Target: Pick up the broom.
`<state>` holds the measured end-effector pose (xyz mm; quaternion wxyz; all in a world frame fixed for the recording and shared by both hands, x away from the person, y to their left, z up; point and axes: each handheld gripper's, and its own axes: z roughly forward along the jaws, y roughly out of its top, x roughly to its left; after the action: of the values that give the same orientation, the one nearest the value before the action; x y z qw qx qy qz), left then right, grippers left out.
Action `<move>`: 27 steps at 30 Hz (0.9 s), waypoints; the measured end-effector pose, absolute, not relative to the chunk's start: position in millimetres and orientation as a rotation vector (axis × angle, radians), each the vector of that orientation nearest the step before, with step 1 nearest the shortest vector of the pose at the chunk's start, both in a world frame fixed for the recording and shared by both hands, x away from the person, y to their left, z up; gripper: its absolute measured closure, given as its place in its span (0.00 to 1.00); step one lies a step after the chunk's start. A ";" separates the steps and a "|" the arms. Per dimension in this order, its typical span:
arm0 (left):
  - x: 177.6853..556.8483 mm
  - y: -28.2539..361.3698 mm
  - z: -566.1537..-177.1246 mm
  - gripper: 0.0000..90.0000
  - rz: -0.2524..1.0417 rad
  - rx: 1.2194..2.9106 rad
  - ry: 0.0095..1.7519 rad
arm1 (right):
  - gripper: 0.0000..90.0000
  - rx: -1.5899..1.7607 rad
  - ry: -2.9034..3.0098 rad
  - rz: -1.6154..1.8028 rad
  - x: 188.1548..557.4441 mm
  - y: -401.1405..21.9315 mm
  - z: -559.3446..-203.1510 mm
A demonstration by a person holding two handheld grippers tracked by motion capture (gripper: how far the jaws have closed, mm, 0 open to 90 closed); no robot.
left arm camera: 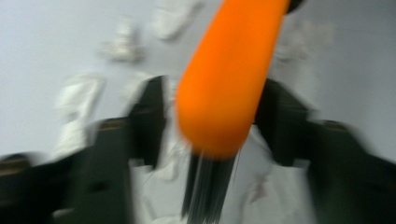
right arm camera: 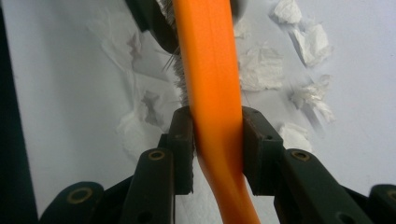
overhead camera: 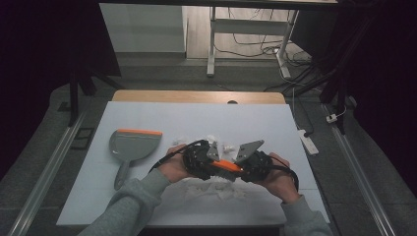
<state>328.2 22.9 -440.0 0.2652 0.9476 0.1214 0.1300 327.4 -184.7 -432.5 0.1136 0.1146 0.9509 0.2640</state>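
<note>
2 grippers mid-table: right gripper (right arm camera: 216,140) clamped on orange brush (right arm camera: 210,84), left gripper (left arm camera: 210,121) open around it.

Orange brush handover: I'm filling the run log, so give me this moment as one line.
orange brush: between both grippers | right gripper: shut on handle | left gripper: open around brush | dustpan: untouched | paper scraps: on table

light: dim, dark surround | left gripper view: motion-blurred (heavily) | right gripper view: sharp, evenly lit
</note>
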 end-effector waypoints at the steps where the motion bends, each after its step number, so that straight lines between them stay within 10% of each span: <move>1: 327.5 26.4 -438.0 0.39 0.377 2.535 0.367 | 0.75 0.336 2.789 0.774 327.4 -184.7 -432.5; 6: 319.8 53.9 -427.7 0.25 0.423 2.395 0.562 | 0.76 0.417 2.736 0.841 329.9 -193.1 -429.8; 27: 256.5 190.3 -468.1 0.27 0.473 2.134 0.978 | 0.76 0.644 2.598 0.989 346.0 -220.8 -421.6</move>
<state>256.5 190.3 -468.1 0.3647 0.8298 0.3804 0.1837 346.0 -220.8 -421.6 0.1437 0.2235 0.9010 0.3429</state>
